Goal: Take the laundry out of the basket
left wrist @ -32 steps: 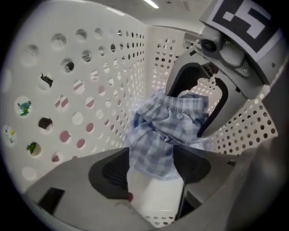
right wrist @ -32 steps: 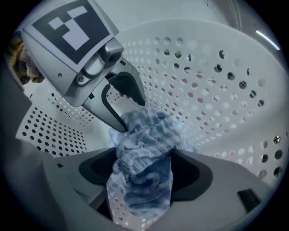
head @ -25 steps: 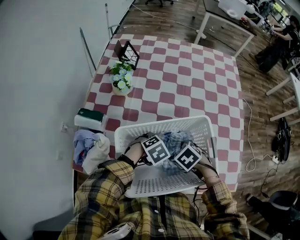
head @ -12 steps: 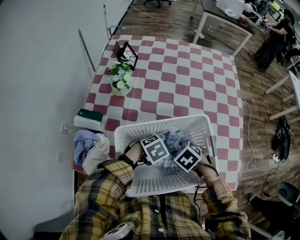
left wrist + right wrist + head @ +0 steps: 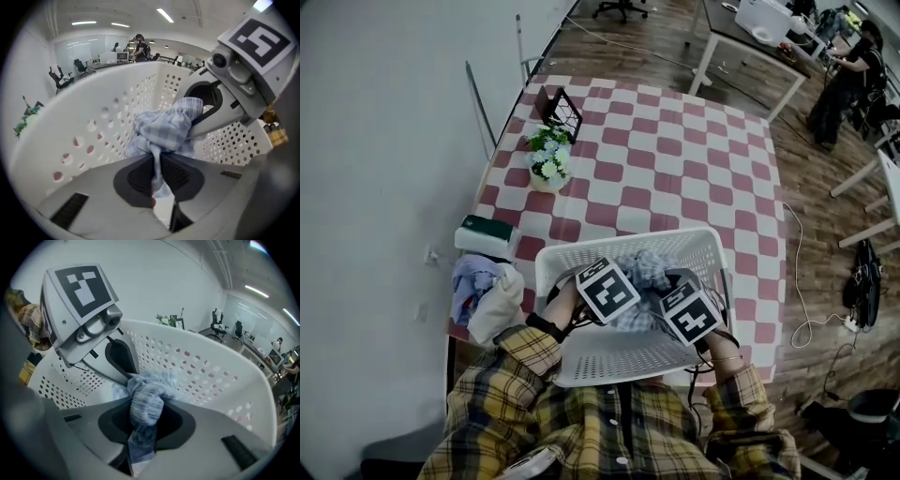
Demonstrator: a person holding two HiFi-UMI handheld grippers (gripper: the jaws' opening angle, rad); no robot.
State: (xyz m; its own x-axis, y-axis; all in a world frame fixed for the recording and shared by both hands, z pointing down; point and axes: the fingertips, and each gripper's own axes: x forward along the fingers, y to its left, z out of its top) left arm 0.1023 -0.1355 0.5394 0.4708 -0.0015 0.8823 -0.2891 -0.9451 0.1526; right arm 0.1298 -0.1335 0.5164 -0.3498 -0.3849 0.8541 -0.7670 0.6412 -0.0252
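Observation:
A white perforated laundry basket [image 5: 581,260] stands at the near edge of the checked table [image 5: 675,159]. Inside it lies a crumpled light-blue checked garment [image 5: 642,272]. My left gripper [image 5: 623,300] reaches into the basket from the left, and its pads pinch a fold of the garment [image 5: 164,129]. My right gripper [image 5: 664,305] comes in from the right; its jaws are closing, with a bunched roll of the same cloth [image 5: 147,399] squeezed between them. Each gripper view shows the other gripper just behind the cloth.
A heap of clothes [image 5: 483,295] lies at the table's left edge beside the basket. Behind it sits a dark green and white box [image 5: 487,234]. A flower pot [image 5: 547,159] and a black wire rack [image 5: 558,111] stand at the far left. A person sits at desks far right.
Both grippers have shut on the blue garment in the basket. The two marker cubes have drawn a little apart, the right one moving right and nearer to me.

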